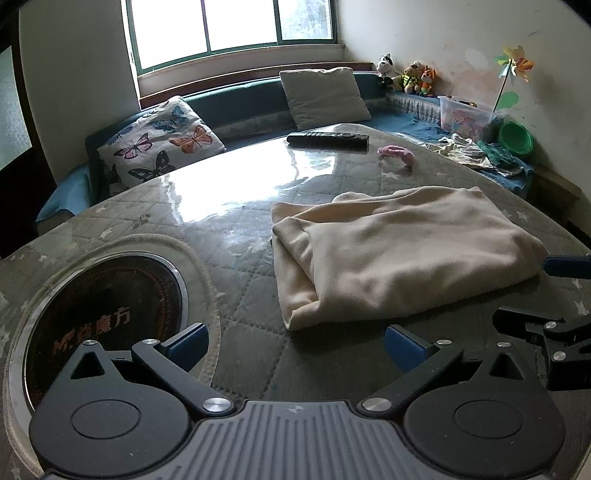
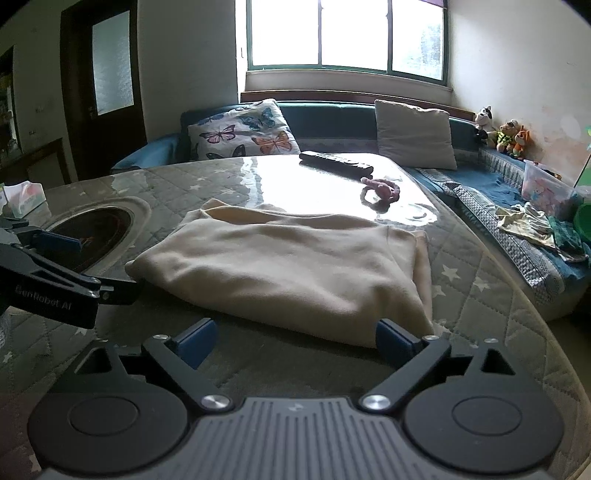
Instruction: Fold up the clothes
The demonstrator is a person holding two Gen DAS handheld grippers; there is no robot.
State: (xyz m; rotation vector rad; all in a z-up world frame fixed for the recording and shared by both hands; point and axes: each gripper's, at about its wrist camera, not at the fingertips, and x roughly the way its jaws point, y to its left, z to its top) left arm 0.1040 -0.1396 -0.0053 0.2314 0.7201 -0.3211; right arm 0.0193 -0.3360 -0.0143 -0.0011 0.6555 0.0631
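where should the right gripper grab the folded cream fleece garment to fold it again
Grip the near right corner of the folded cream fleece garment, low and from the near edge. The layers stack thick there and lie just beyond the open right gripper, so both fingers can pinch every layer at once.

Quilted star-print surface (image 1: 240, 295) under a glossy clear cover, strong window glare mid-top. Round dark hotplate (image 1: 103, 325) sunk into it, orange characters on the glass. Black remote (image 1: 328, 139) at the far edge, pink fuzzy band (image 2: 382, 190) just beside it. Blue bench (image 2: 325, 114) wraps the far side and right: butterfly cushion (image 1: 162, 140) left, plain pale cushion (image 1: 325, 96) centre. Three plush toys (image 1: 406, 75) in the corner, then a clear plastic box (image 1: 465, 114), paper pinwheel (image 1: 513, 62), green bowl (image 1: 515, 138), loose small clothes (image 2: 528, 221) on the seat. Tissue box (image 2: 24, 197) far left, dark door (image 2: 99, 85) behind, window (image 2: 347, 35) blown out
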